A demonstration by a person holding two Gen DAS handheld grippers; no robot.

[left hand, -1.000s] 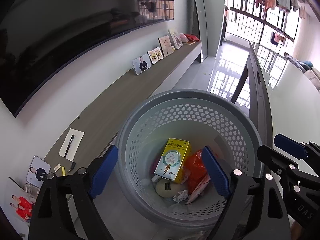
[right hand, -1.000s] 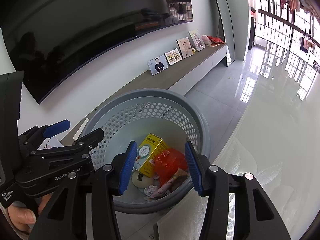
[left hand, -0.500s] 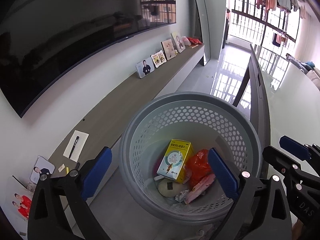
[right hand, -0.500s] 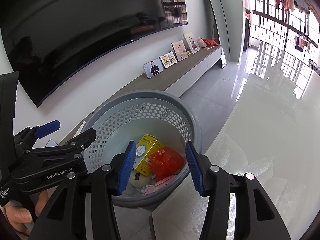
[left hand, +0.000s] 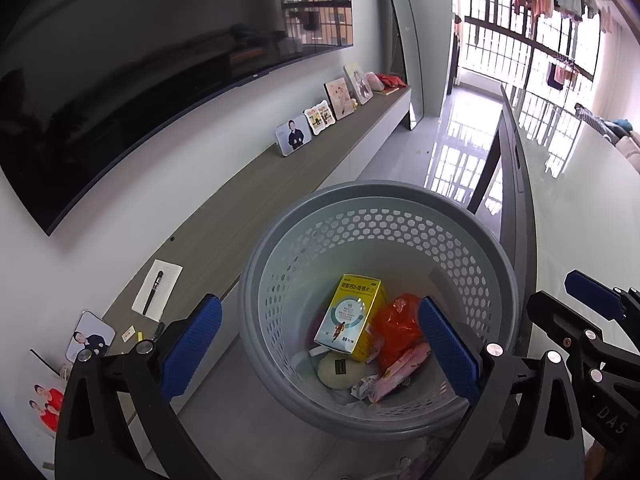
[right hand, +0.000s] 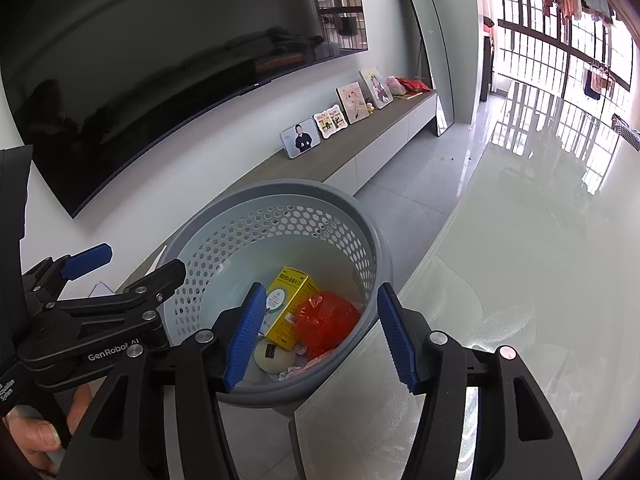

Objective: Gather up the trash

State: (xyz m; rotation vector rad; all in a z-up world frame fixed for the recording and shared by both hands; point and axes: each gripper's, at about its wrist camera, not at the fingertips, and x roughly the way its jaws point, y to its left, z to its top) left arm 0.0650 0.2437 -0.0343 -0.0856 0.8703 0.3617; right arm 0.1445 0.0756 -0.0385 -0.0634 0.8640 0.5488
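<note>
The grey perforated basket (left hand: 376,216) is seen standing on the floor, just beside the edge of the glass-topped bench (right hand: 540,280). The trash is gathered at its bottom: a yellow box (left hand: 352,312) is leaned against a red plastic bag (left hand: 400,328), with a pale round lid (left hand: 340,370) and a pink wrapper (left hand: 400,372) lying beside them.

The left claw (left hand: 320,354) is held above the basket with its jaws spread wide, having just been opening; nothing is gripped between them. The right claw (right hand: 320,334) is also held over the basket, its jaws released and just opened further, and nothing is pinched by its pads.

Behind the basket, a long low cabinet (left hand: 248,208) is set against the wall under a large dark television (left hand: 140,80). Framed photos (left hand: 293,135) are propped along it, and a pen on a sheet of paper (left hand: 157,290) is lying nearer. Barred windows (left hand: 520,40) are seen at the far end.
</note>
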